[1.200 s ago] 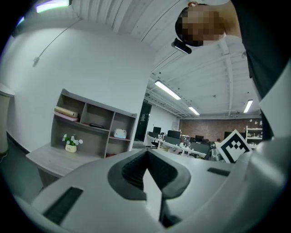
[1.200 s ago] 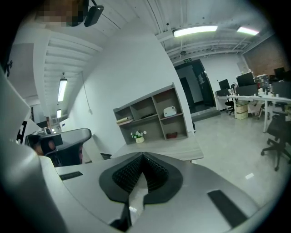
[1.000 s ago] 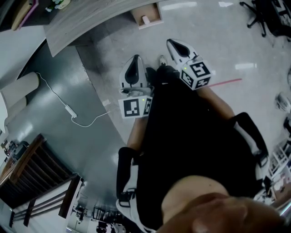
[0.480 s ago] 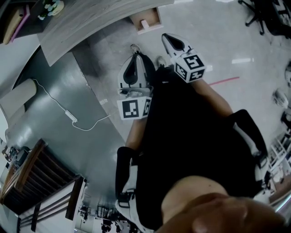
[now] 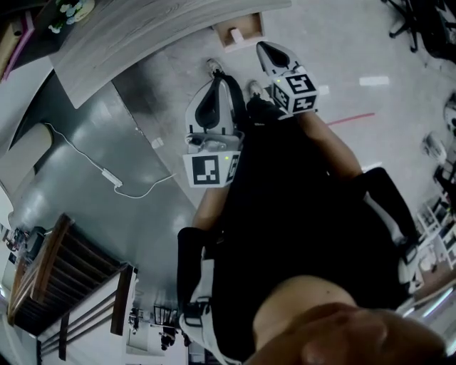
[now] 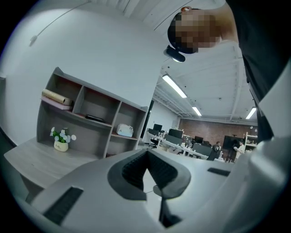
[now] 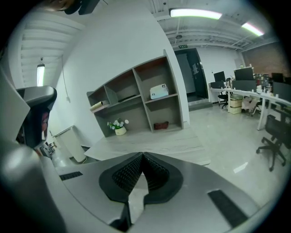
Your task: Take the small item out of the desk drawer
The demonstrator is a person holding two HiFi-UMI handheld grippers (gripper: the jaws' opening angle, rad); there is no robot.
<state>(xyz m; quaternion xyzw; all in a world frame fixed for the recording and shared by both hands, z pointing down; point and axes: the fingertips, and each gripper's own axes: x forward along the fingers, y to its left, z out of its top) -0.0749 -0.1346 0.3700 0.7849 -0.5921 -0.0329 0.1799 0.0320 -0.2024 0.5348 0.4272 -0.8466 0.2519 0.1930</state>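
Observation:
The grey wooden desk (image 5: 142,28) runs along the top of the head view. Under its edge a small brown drawer (image 5: 249,37) stands open, and a small white item (image 5: 236,34) sits inside it. My right gripper (image 5: 262,47) points at the drawer from just below it, with its jaws shut and nothing between them. My left gripper (image 5: 217,80) hangs lower and to the left, also shut and empty. The right gripper view shows its shut gripper (image 7: 142,157) facing the desk top (image 7: 154,139). In the left gripper view the left gripper (image 6: 146,154) is shut as well.
A shelf unit (image 7: 136,100) with a potted plant (image 7: 119,127) stands on the desk. A white cable with an adapter (image 5: 110,177) lies on the floor at left. Wooden furniture (image 5: 64,278) is at lower left, an office chair (image 5: 420,21) at upper right. The person's feet (image 5: 254,88) are between the grippers.
Both grippers have moved up toward the desk. The right gripper's tip has come close to the open drawer. Both have stayed shut.

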